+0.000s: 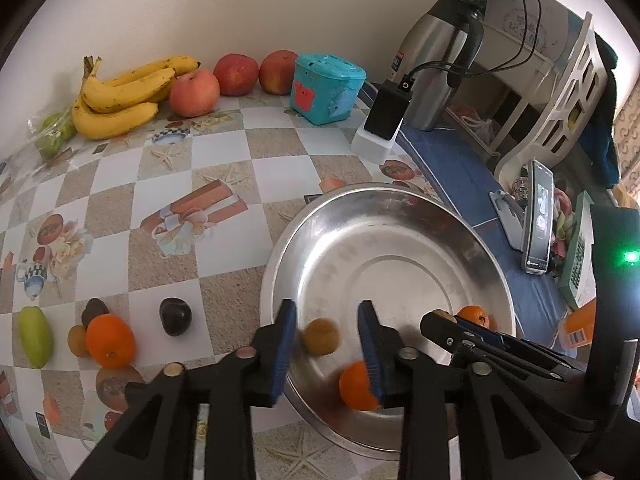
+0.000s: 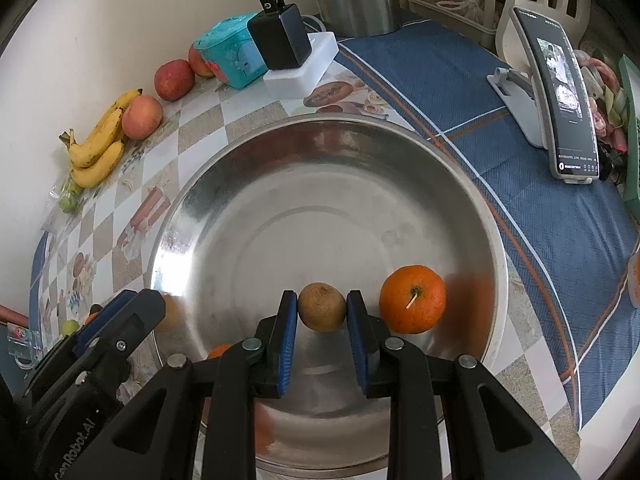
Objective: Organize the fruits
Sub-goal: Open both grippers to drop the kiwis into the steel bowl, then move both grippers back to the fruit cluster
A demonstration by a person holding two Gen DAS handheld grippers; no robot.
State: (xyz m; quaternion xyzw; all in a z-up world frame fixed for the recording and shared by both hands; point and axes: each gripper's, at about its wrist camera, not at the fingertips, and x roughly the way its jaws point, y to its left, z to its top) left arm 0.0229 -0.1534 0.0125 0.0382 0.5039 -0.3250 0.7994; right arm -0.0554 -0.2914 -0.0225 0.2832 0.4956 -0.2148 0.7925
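Right wrist view: the right tongs (image 2: 322, 312) squeeze a small brown fruit (image 2: 322, 307) over the metal bowl (image 2: 472, 184), beside an orange (image 2: 413, 305). The left tongs (image 1: 327, 338) are apart, pads off another blurry brown fruit (image 1: 320, 337) between them, above the bowl.

Plain cream wall (image 1: 168, 8) behind, soft daylight, no harsh shadows. Checkered tablecloth (image 1: 224, 168) with teapot and gift prints, blue cloth (image 1: 452, 168) alongside. Steel thermos (image 1: 432, 64), charger on white power strip (image 1: 380, 128), teal box (image 1: 326, 88). White plastic chair (image 1: 560, 104) off right, maybe a shelf (image 1: 520, 28) beyond, hard to tell.
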